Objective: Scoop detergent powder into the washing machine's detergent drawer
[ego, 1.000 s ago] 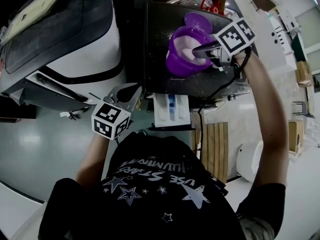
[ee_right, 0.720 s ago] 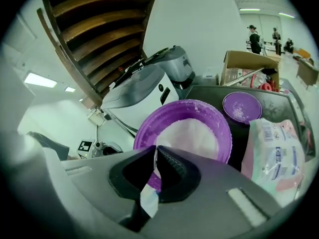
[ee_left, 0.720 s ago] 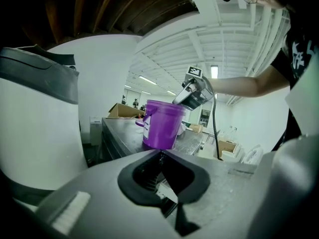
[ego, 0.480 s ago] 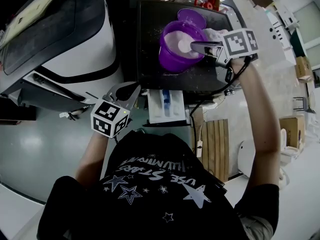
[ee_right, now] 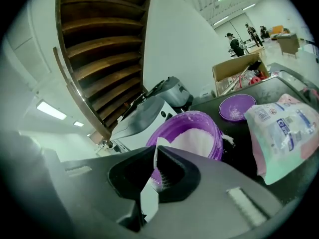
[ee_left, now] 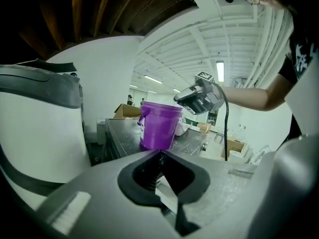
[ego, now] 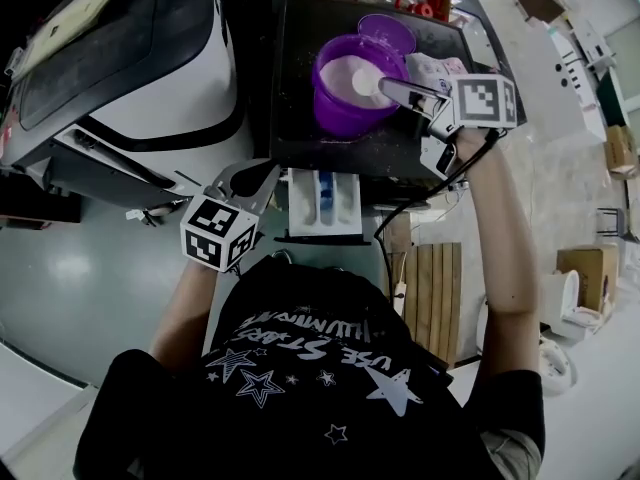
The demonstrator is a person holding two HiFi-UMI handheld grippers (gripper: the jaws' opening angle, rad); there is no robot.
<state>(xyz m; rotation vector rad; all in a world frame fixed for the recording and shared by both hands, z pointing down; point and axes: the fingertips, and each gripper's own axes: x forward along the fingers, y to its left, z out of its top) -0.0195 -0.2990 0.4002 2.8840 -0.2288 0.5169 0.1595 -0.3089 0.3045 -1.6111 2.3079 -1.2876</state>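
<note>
**Black washer top: scoop at tub, drawer open**

Black washer top (ego: 300, 128) in a big workshop hall; purple tub (ego: 342, 103) of white powder stands on it, lid (ego: 386, 32) behind, bag (ego: 434, 68) just beside to the right; white drawer (ego: 322, 204) is pulled out at the front edge, below the tub.

Step, as I read it: carrying a load from tub to drawer; right gripper (ego: 388, 90) hangs over the tub's right rim, not yet at the drawer. Next move calls for a level carry back and down over the drawer, then a tip into a compartment; which one, can't tell.

Right jaws pinched together on a thin white piece, likely the scoop (ee_right: 149, 193); its bowl isn't clear in any view. Left gripper (ego: 262, 176) idles low, left of the drawer, touching nothing; jaws closed, tips meeting, nothing gripped.
</note>
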